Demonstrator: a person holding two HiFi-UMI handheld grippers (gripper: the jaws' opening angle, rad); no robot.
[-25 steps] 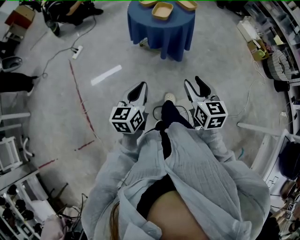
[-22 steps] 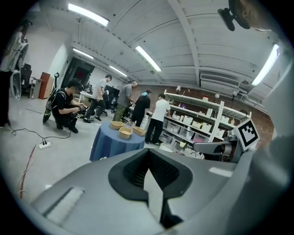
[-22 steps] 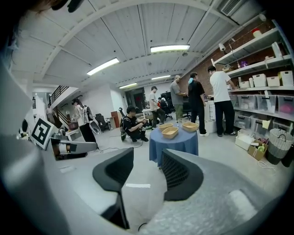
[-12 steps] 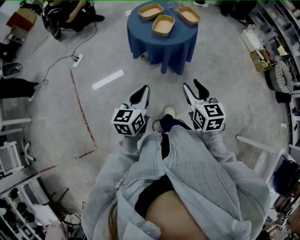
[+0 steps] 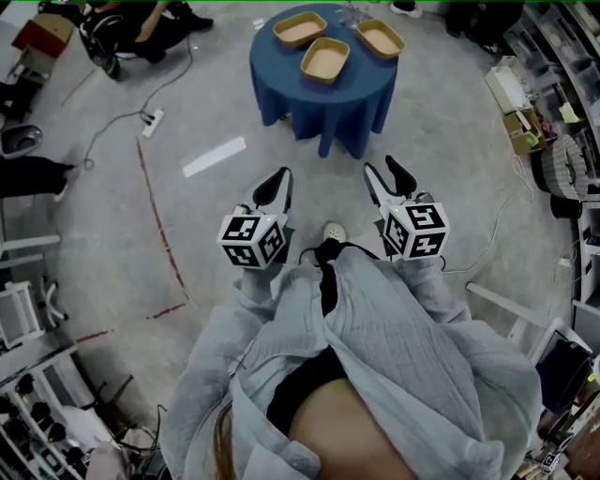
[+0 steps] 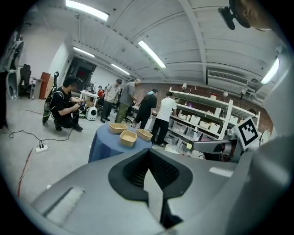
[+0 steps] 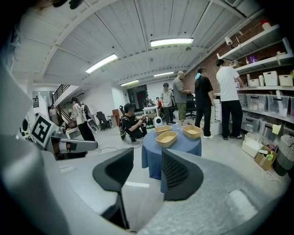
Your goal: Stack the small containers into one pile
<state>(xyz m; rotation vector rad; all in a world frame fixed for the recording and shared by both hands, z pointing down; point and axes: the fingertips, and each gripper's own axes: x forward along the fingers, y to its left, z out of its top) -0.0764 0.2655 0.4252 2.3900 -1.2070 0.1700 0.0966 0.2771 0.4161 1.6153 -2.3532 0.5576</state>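
Note:
Three tan shallow containers stand apart on a round table with a blue cloth (image 5: 323, 98): one at the back left (image 5: 300, 28), one in front (image 5: 325, 59), one at the back right (image 5: 380, 38). The table is well ahead of both grippers, across bare floor. My left gripper (image 5: 279, 180) is held level at waist height, its jaws shut with nothing between them (image 6: 148, 153). My right gripper (image 5: 385, 173) is beside it, open and empty (image 7: 148, 158). The containers also show in the left gripper view (image 6: 128, 137) and in the right gripper view (image 7: 166, 138).
Several people stand behind the table by white shelves (image 7: 266, 92). One person crouches at the left (image 6: 62, 108). A power strip (image 5: 150, 123) with cables, a white tape strip (image 5: 214, 156) and a red line (image 5: 159, 211) lie on the grey floor. Boxes and racks line the right side.
The table and containers have slid down the head view, nearer to me. Both grippers have been carried forward toward it together, side by side; their jaws look unchanged.

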